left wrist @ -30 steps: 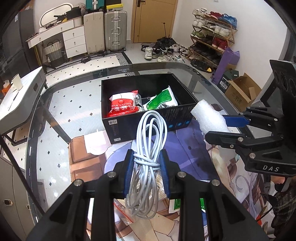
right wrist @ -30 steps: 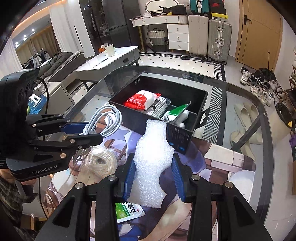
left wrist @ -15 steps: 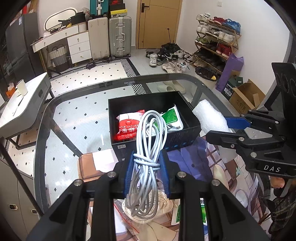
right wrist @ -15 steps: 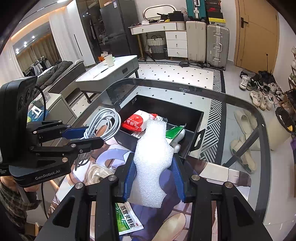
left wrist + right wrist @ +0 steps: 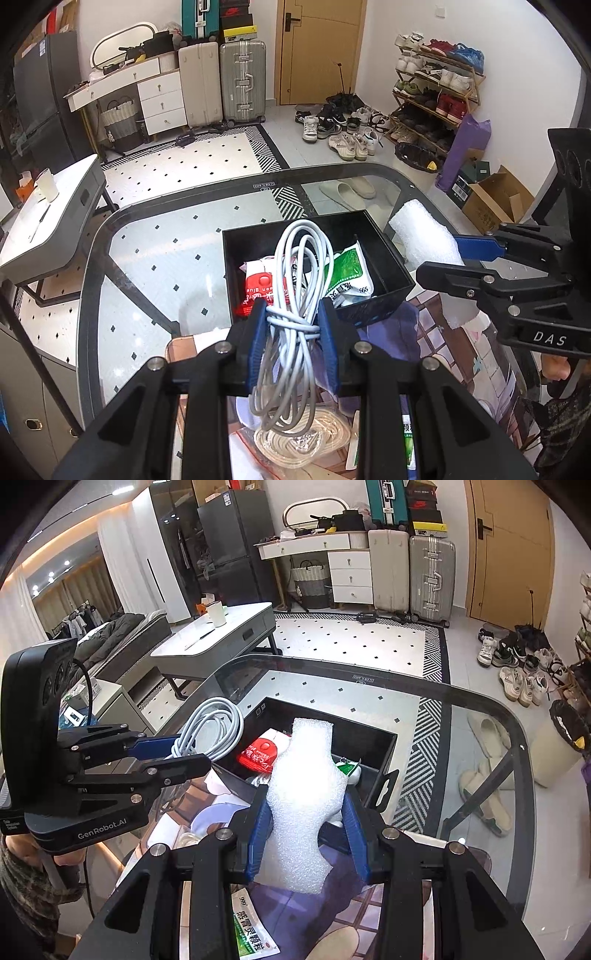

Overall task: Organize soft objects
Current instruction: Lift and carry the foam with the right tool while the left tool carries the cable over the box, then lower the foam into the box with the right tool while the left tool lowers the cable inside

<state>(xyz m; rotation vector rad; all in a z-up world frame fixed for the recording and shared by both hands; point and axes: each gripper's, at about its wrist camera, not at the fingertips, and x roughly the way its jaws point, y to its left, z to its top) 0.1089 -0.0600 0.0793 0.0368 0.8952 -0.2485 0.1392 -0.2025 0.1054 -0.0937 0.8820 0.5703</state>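
Left wrist view: left gripper (image 5: 292, 326), blue pads clamped on a coiled grey-white cable bundle (image 5: 295, 295). The bundle hangs off the table, its top loop now overlapping the open black rectangular box (image 5: 391, 258); a second ago it lay short of the box's near wall. In the box: red-and-white soft packet (image 5: 258, 286), green-and-white sachet (image 5: 349, 275). Below the gripper, on the glass-topped table (image 5: 155, 258): cream rope coil in a clear bag (image 5: 306, 441). The box sits lower in frame than before, with more floor visible beyond the table.

Right wrist view: right gripper (image 5: 308, 829), blue pads pressed on a white foam sheet, waisted shape (image 5: 304, 797). The sheet is airborne and its upper end now covers the box interior, whereas earlier it stood before the box's near wall. A green-and-white sachet with printed characters (image 5: 251, 932) lies on the illustrated purple mat (image 5: 343, 904) beneath.
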